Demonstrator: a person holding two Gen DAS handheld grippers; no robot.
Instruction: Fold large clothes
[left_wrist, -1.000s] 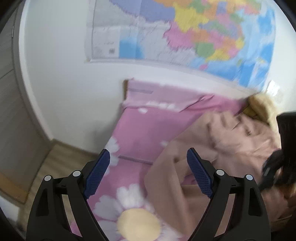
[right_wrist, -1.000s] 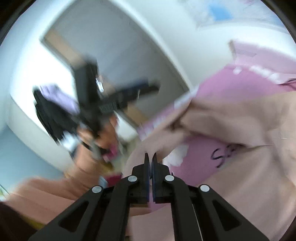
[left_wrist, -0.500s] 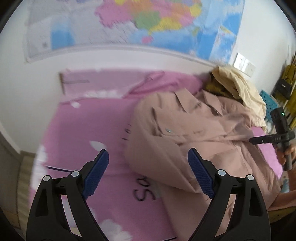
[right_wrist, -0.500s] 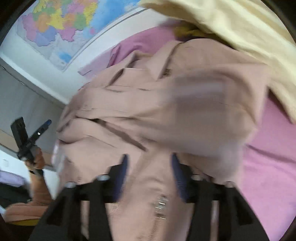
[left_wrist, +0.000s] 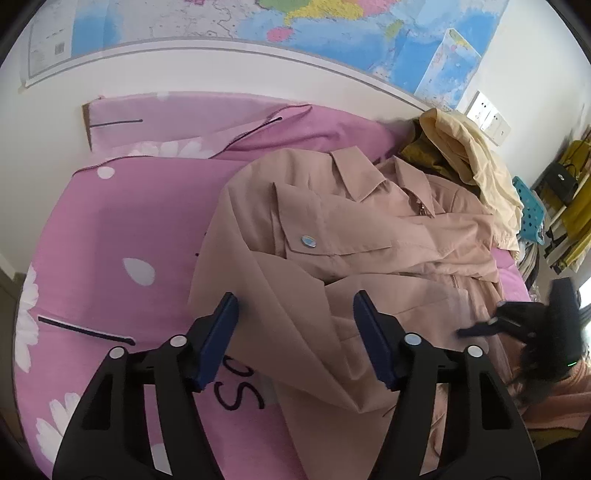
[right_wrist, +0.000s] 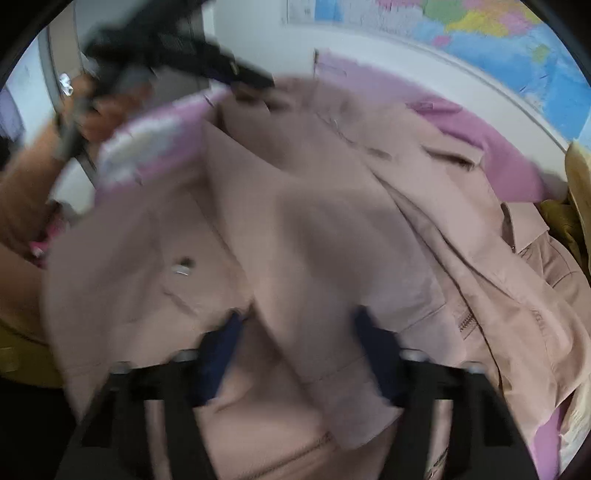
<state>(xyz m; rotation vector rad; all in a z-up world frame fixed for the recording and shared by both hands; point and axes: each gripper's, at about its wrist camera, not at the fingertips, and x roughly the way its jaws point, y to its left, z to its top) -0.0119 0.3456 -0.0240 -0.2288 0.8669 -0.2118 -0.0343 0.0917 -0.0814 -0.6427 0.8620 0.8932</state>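
Pink, daisy-printed bedding covers the bed (left_wrist: 110, 236), and your dusty-pink jacket (left_wrist: 332, 229) lies rumpled across its middle, reaching toward the right edge. From your left wrist view, sharp and clear, the collar points to the wall, a silver snap (left_wrist: 308, 241) shows on the pocket flap, and the left gripper (left_wrist: 295, 314) hangs over a fold of the jacket, jaws closing with cloth between them but the blue pads not pressing on it. Only this view shows the cream garment (left_wrist: 476, 162) heaped at the bed's far right corner under the wall map (left_wrist: 332, 26). Your right wrist view is smeared by motion; the right gripper (right_wrist: 299, 328) straddles a raised fold, jaws closing, and whether the pads grip it you cannot tell.
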